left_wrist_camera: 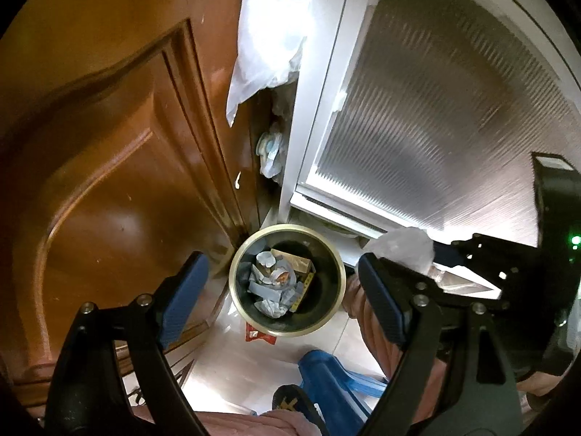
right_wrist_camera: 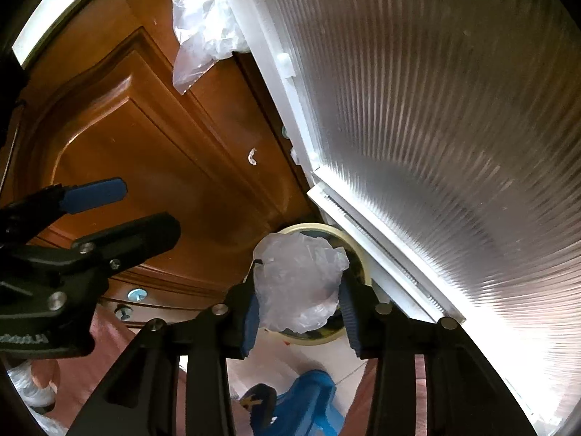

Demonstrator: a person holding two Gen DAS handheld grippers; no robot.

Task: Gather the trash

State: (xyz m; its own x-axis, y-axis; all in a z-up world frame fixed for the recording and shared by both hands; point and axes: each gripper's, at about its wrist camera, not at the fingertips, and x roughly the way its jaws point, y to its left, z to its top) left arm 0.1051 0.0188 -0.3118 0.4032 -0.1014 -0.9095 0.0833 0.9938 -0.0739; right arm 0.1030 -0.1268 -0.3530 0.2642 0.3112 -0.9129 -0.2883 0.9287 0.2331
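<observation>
A round dark trash bin (left_wrist_camera: 328,283) with a pale rim stands on the floor in the corner, holding crumpled paper and a carton (left_wrist_camera: 279,279). My left gripper (left_wrist_camera: 281,292) is open and empty above the bin. My right gripper (right_wrist_camera: 299,305) is shut on a crumpled clear plastic bag (right_wrist_camera: 299,285), held above the bin's rim (right_wrist_camera: 357,250). The bag (left_wrist_camera: 401,245) and the right gripper's body (left_wrist_camera: 483,254) also show at the right of the left wrist view. The left gripper's fingers (right_wrist_camera: 96,190) show at the left of the right wrist view.
A brown wooden door (left_wrist_camera: 109,145) is on the left and a white-framed ribbed glass door (left_wrist_camera: 435,109) on the right. A clear plastic bag (left_wrist_camera: 268,29) hangs between them. A red wrapper (left_wrist_camera: 259,334) lies on the floor by the bin. A blue slipper (left_wrist_camera: 326,381) is below.
</observation>
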